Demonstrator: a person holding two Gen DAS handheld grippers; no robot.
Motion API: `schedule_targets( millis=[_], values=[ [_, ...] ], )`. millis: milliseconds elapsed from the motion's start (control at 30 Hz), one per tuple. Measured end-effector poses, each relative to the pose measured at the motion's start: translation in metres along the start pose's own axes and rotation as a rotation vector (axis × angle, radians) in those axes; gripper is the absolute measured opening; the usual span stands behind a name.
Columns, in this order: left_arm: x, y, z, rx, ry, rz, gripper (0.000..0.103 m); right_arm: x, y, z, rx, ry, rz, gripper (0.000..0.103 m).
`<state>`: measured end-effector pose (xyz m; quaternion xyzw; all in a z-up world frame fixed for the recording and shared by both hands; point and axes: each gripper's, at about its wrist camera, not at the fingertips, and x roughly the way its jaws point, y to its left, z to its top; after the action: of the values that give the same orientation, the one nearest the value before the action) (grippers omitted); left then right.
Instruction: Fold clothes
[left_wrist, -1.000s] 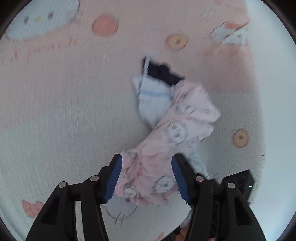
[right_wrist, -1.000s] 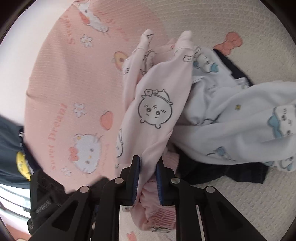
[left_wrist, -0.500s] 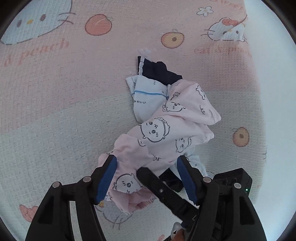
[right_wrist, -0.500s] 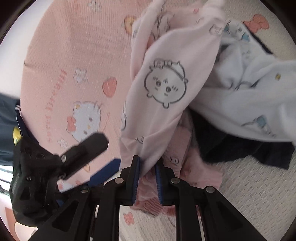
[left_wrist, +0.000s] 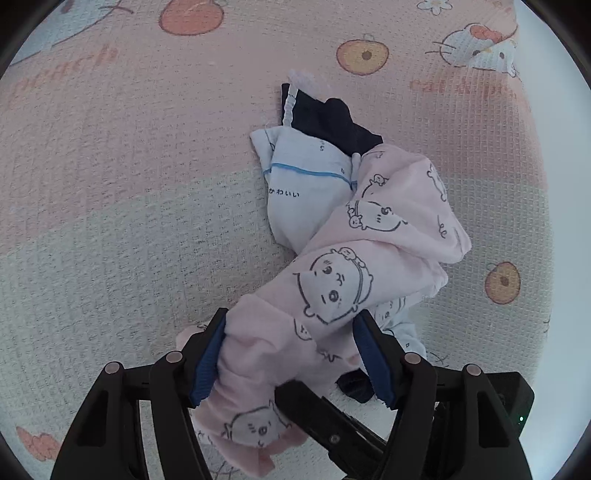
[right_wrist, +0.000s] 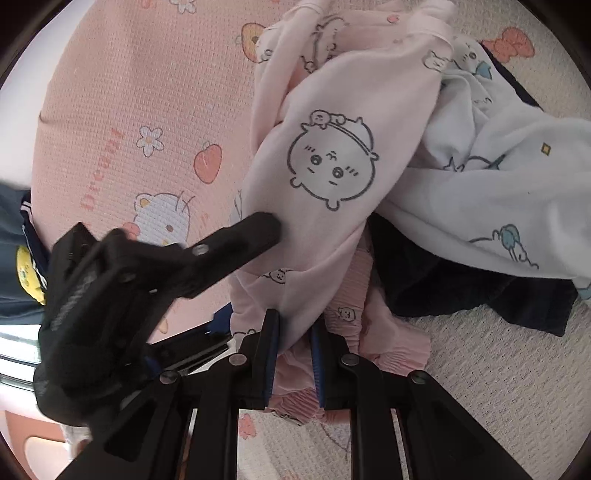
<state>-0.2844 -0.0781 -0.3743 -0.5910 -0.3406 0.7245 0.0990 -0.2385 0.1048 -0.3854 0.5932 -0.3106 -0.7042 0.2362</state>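
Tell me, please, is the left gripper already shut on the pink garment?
No, the left gripper stands wide open, with the pink garment lying loosely between its blue pads.

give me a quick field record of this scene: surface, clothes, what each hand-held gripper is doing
surface: pink and cream waffle-weave blanket with cat and peach prints
main garment: pale pink cartoon-face print garment, bunched and partly lifted
other clothes: white garment with blue trim and dark navy garment, lying under and beside the pink one
left hand-held gripper: open, fingers either side of the pink fabric
right hand-held gripper: shut on the pink garment
fold state: not yet folded, clothes in a heap
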Motion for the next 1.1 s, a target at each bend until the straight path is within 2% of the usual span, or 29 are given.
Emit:
schedule_targets(
  millis=[33,67,167,267,400,533,667,767,867,900,967,1000,1100],
  values=[
    [0.001,0.001,-0.001,-0.001,0.001,0.004,0.043,-0.008,-0.005,0.001,0.004,-0.002,0.001,0.016],
    [0.0,0.002,-0.001,-0.007,0.001,0.004,0.039,-0.015,-0.011,0.001,0.009,-0.005,0.001,0.022],
    [-0.005,0.007,-0.003,-0.027,-0.012,0.002,0.028,-0.032,-0.015,-0.005,0.051,-0.05,-0.003,0.067],
    [-0.009,0.011,-0.005,-0.055,-0.018,-0.011,0.021,-0.042,-0.011,-0.003,0.078,-0.121,-0.001,0.07],
    [-0.013,0.011,-0.008,-0.043,-0.017,-0.01,0.02,-0.044,-0.002,0.001,0.071,-0.216,0.034,0.07],
    [-0.019,0.016,-0.01,-0.053,-0.016,-0.02,0.019,-0.021,0.016,0.007,0.055,-0.23,0.004,0.07],
    [-0.026,0.028,-0.013,-0.075,-0.012,-0.041,0.019,0.0,0.019,0.009,0.136,-0.24,0.03,0.07],
    [-0.028,0.038,-0.015,-0.101,-0.01,-0.062,0.019,0.008,0.015,0.014,0.157,-0.257,0.033,0.059],
    [-0.031,0.042,-0.017,-0.118,-0.01,-0.081,0.019,0.007,0.011,0.017,0.167,-0.234,0.014,0.047],
    [-0.032,0.043,-0.019,-0.125,-0.012,-0.086,0.019,0.006,0.013,0.019,0.154,-0.22,0.013,0.037],
    [-0.033,0.042,-0.021,-0.13,-0.016,-0.089,0.019,0.004,0.016,0.022,0.129,-0.194,0.01,0.029],
    [-0.034,0.041,-0.022,-0.131,-0.017,-0.09,0.019,0.007,0.026,0.027,0.081,-0.173,-0.035,0.024],
    [-0.034,0.039,-0.025,-0.135,-0.014,-0.099,0.019,0.019,0.063,0.042,-0.17,-0.091,-0.221,0.021]
  ],
)
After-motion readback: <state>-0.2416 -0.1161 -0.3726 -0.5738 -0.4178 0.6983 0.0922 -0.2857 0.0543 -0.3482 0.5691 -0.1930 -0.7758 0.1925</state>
